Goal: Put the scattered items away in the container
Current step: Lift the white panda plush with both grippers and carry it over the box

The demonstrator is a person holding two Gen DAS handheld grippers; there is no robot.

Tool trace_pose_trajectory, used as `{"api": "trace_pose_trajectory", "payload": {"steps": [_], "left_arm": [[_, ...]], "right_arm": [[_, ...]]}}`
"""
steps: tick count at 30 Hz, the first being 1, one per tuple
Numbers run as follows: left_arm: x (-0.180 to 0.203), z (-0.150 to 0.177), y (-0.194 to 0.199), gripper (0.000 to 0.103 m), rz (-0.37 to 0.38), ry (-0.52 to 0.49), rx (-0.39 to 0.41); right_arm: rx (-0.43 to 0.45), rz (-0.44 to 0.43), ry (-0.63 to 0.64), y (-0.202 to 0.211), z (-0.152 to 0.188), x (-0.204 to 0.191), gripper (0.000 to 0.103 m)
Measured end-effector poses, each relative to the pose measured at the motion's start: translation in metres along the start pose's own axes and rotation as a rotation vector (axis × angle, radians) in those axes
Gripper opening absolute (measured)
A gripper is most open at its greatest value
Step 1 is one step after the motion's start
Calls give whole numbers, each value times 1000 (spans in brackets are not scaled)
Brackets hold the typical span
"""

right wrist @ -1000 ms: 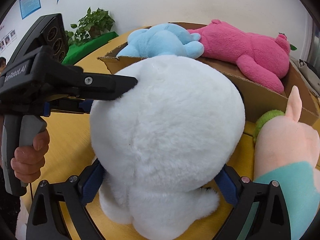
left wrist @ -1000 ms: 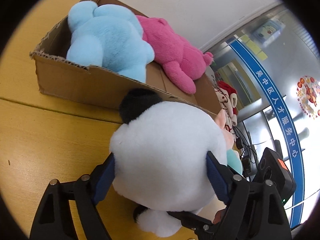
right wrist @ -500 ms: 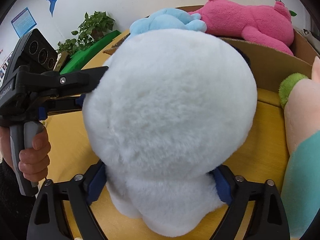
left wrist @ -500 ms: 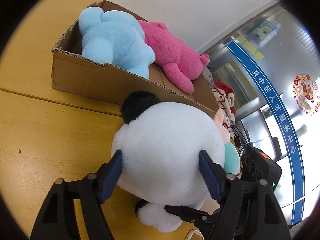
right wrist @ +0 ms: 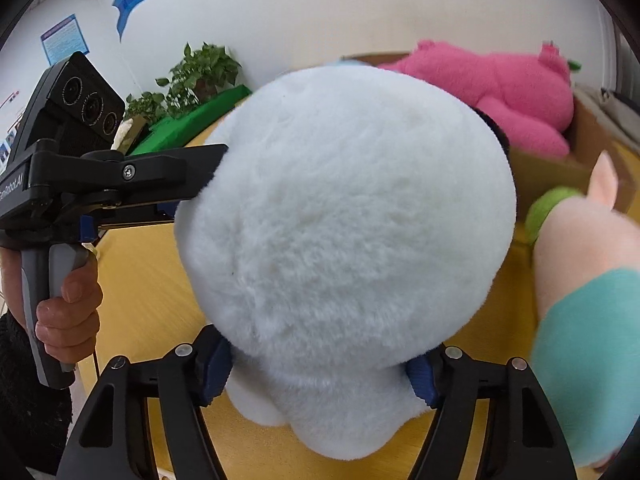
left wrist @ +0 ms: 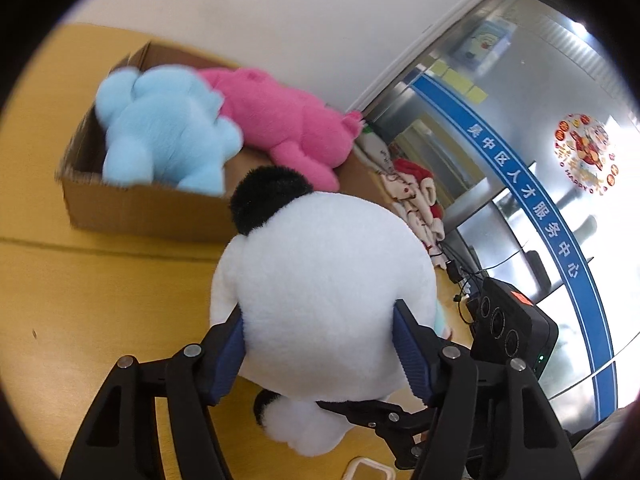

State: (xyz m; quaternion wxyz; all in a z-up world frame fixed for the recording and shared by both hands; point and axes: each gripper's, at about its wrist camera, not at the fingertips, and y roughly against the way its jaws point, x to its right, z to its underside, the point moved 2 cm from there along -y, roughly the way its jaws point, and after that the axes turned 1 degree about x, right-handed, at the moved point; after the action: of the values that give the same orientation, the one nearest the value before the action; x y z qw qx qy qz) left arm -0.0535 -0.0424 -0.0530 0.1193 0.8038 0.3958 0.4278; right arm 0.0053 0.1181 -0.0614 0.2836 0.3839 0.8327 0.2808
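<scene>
Two plush toys (left wrist: 224, 128) lie in the box (left wrist: 140, 208) behind the panda (left wrist: 324, 292).

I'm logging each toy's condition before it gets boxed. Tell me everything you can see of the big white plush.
The white plush toy is round and fluffy, with a black ear on its big head and a small body below. Its face is turned away from both cameras. The left claw and right claw both pinch it, jaws closing, pads sunk into the fur. It sits over the yellow table, in front of the cardboard box.

My two wrist cameras look steeply down from close range, sharing the white plush (left wrist: 324, 296) (right wrist: 344, 248) at 12 o'clock.
</scene>
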Motion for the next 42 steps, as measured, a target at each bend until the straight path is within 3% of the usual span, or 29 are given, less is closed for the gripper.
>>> {"api": "trace_pose_trajectory", "payload": {"steps": [9,18,24,35,42], "left_arm": [[78,-79,29,67,-14,-214,109],[112,-143,35,67,-24,-330,183],[96,-169,18,67,-47,-331,173],[47,-190,-25,67,-67,-281,124],[5,-191,-61,67,-96,-226,69]], "right_arm": [[177,34,82,67,-75,1,77],[276,56,119,97,-154,14,77],[275,40,104,80,-179,24,77],[218,19,48,47,-181,68,77],[169,21,9,2,-178,91,77]]}}
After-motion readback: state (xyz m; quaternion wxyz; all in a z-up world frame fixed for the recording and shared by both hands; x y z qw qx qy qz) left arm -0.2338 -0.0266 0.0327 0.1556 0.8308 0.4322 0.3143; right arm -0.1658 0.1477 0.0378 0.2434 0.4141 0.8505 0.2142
